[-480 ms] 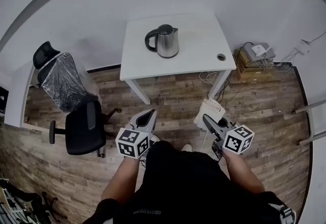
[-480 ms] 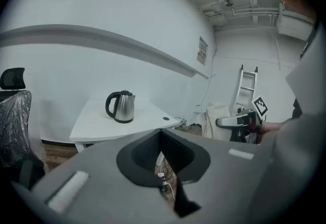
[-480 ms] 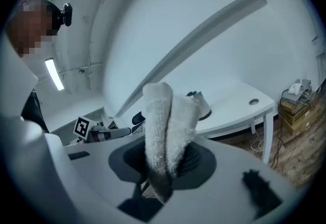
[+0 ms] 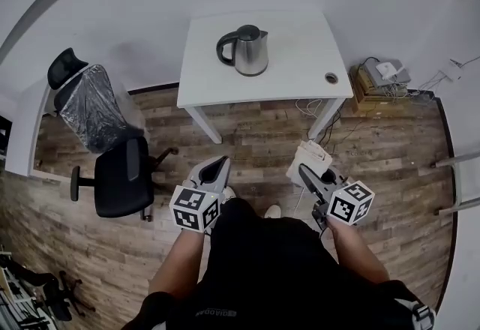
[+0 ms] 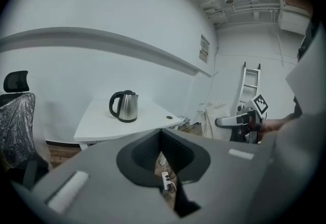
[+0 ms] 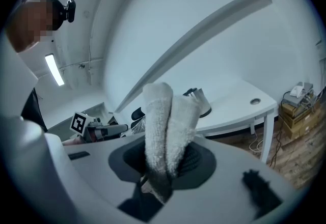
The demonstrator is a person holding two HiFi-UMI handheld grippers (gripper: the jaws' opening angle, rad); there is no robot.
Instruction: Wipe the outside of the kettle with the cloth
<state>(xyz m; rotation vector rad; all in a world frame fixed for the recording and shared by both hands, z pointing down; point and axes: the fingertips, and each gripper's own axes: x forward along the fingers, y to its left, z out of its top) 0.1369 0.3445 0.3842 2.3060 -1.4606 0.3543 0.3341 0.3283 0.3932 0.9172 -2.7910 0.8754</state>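
Observation:
A steel kettle [image 4: 246, 50] with a black handle stands on a white table [image 4: 300, 58], far ahead of both grippers. My left gripper [image 4: 214, 169] is held low in front of the person, shut with nothing between its jaws. In the left gripper view the kettle [image 5: 125, 106] is small and distant beyond the closed left gripper [image 5: 160, 131]. My right gripper [image 4: 306, 173] is shut on a folded white cloth [image 4: 311, 160]. In the right gripper view the cloth [image 6: 165, 126] stands up from the jaws and hides part of the kettle [image 6: 201, 102].
A black office chair [image 4: 124, 178] and a plastic-wrapped chair [image 4: 86, 103] stand left of the table. Boxes and cables [image 4: 379, 81] lie to its right. A power strip [image 5: 165, 179] is on the wooden floor. A ladder [image 5: 249, 88] leans at the far wall.
The head view has shifted a little: table and kettle now sit slightly higher and to the right. Both grippers hold the same pose, the cloth still in the right one.

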